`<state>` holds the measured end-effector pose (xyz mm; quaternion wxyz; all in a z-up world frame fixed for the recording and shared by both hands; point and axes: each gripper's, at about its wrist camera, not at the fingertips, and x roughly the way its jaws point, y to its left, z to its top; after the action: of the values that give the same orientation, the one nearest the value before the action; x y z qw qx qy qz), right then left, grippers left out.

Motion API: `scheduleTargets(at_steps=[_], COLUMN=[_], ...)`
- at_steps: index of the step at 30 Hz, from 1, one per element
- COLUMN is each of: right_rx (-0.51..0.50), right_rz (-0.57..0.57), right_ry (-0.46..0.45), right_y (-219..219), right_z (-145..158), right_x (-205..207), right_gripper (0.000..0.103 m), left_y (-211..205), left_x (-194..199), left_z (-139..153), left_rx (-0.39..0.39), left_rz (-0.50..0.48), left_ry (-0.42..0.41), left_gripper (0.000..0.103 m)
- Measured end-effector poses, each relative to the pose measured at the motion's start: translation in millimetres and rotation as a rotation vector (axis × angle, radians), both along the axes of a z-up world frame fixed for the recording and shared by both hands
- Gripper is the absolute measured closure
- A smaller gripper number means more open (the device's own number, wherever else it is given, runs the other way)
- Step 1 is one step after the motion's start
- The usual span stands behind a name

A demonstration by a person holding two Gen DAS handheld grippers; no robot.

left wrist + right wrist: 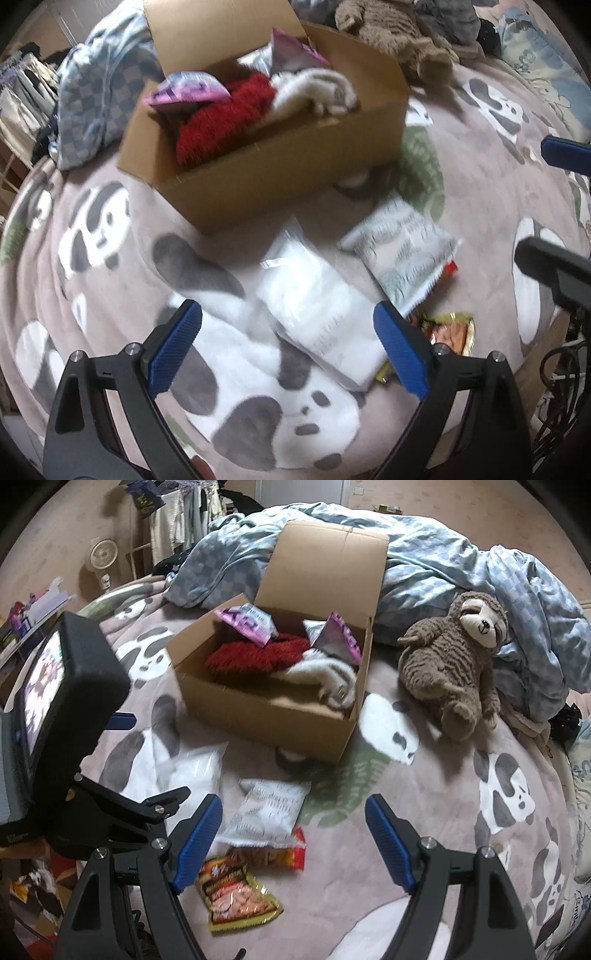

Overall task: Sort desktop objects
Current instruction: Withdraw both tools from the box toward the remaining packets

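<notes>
Left wrist view: your left gripper [288, 347] hangs wide open, nothing gripped, a clear bag [314, 306] lying between its jaws. Your right gripper [293, 843] is open and empty too, with snack packets [240, 893] beside its left jaw and the cardboard box [266, 705] beyond.

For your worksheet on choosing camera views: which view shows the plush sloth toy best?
The right wrist view: the plush sloth sits whole and sharp on the panda blanket, right of the cardboard box, face visible. The left wrist view shows only part of its brown body at the top edge, blurred, with no face.
</notes>
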<state>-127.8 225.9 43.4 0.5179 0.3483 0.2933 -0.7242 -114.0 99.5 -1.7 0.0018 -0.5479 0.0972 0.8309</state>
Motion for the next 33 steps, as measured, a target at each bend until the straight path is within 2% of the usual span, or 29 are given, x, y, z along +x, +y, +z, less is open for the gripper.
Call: scheduleTargets(at_steps=[11,18,25,29,33], right_rx=[0.033,0.081,0.130,0.161,0.180], right_rz=[0.039,0.117,0.197,0.217,0.225], right_ry=[-0.059,-0.116,-0.086,-0.088,-0.126], right_y=[30,37,32,26,19], right_z=[-49,-89,-120,-134,-147], right_x=[18,31,43,45,43], right_gripper=[0.022,0.022,0.022,0.022,0.021], left_y=[3,-4,-13,-17,-16], left_x=[27,37,50,49,44], left_z=[-42,-62,-67,-63,-56], left_rx=[0.055,0.090,0.084,0.136,0.177], left_rz=[0.026,0.070,0.116,0.134,0.135], left_ry=[-0.061,-0.091,-0.106,-0.095,-0.081], left_gripper=[0.008,0.008,0.008,0.008,0.008])
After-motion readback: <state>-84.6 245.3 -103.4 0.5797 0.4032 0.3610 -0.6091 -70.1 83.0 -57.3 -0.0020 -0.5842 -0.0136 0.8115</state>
